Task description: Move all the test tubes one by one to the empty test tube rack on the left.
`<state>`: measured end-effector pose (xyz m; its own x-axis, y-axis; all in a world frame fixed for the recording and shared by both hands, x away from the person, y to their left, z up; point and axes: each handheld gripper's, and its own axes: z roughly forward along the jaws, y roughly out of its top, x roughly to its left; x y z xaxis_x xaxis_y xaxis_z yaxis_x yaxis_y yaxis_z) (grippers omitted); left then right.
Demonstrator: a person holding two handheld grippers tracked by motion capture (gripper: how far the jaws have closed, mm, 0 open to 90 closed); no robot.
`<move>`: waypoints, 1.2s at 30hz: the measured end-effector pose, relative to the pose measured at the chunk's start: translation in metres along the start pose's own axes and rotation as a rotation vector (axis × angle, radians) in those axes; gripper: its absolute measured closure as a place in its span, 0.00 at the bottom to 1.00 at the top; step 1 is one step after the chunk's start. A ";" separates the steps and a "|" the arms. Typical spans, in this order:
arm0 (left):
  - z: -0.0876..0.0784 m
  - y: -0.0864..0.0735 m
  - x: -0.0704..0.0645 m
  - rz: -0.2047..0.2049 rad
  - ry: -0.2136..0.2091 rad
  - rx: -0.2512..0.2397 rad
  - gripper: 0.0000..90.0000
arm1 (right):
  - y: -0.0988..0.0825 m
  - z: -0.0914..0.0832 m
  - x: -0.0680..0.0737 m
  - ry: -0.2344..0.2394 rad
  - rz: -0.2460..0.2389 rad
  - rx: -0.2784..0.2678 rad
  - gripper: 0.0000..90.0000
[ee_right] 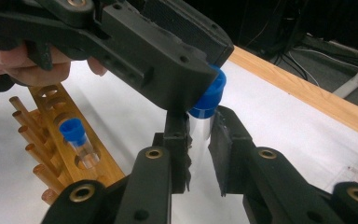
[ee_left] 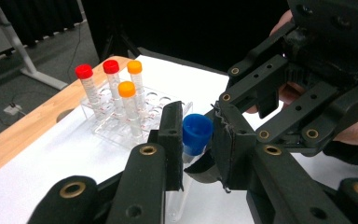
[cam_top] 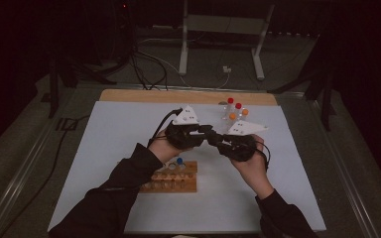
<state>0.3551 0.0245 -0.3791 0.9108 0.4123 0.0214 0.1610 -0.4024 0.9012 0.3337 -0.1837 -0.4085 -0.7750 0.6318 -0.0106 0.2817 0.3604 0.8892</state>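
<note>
A clear tube with a blue cap (ee_left: 196, 132) hangs between both grippers above the white mat (cam_top: 119, 144). My left gripper (ee_left: 196, 142) is shut on the blue cap (ee_right: 210, 95), with its jaws pressed against the cap's two sides. My right gripper (ee_right: 199, 135) is shut on the clear tube body (ee_right: 200, 125) just under the cap. In the high view the left gripper (cam_top: 208, 134) and the right gripper (cam_top: 218, 141) meet tip to tip over the middle of the table.
A wooden rack (cam_top: 171, 182) lies near the front with one blue-capped tube (ee_right: 77, 137) standing in it. A clear plastic rack (ee_left: 162, 100) at the far right holds red-capped and orange-capped tubes (ee_left: 127, 105). The table's wooden edge (cam_top: 188, 96) runs along the back.
</note>
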 end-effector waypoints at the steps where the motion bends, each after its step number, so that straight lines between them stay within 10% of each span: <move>1: 0.000 0.000 0.000 -0.001 0.003 0.002 0.84 | 0.000 0.000 0.000 0.000 0.000 -0.001 0.85; 12: -0.003 0.000 0.000 0.012 0.017 -0.003 0.86 | 0.000 0.000 0.001 -0.003 -0.004 -0.010 0.85; 30: -0.044 0.004 0.014 0.015 0.101 -0.043 0.86 | -0.001 -0.001 -0.010 -0.036 0.095 -0.051 0.18; 36: -0.066 -0.002 0.018 0.007 0.140 -0.051 0.86 | -0.002 -0.002 -0.011 -0.051 0.110 -0.069 0.13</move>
<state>0.3460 0.0871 -0.3519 0.8493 0.5211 0.0846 0.1321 -0.3651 0.9216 0.3403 -0.1930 -0.4092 -0.7111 0.6999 0.0671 0.3225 0.2398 0.9157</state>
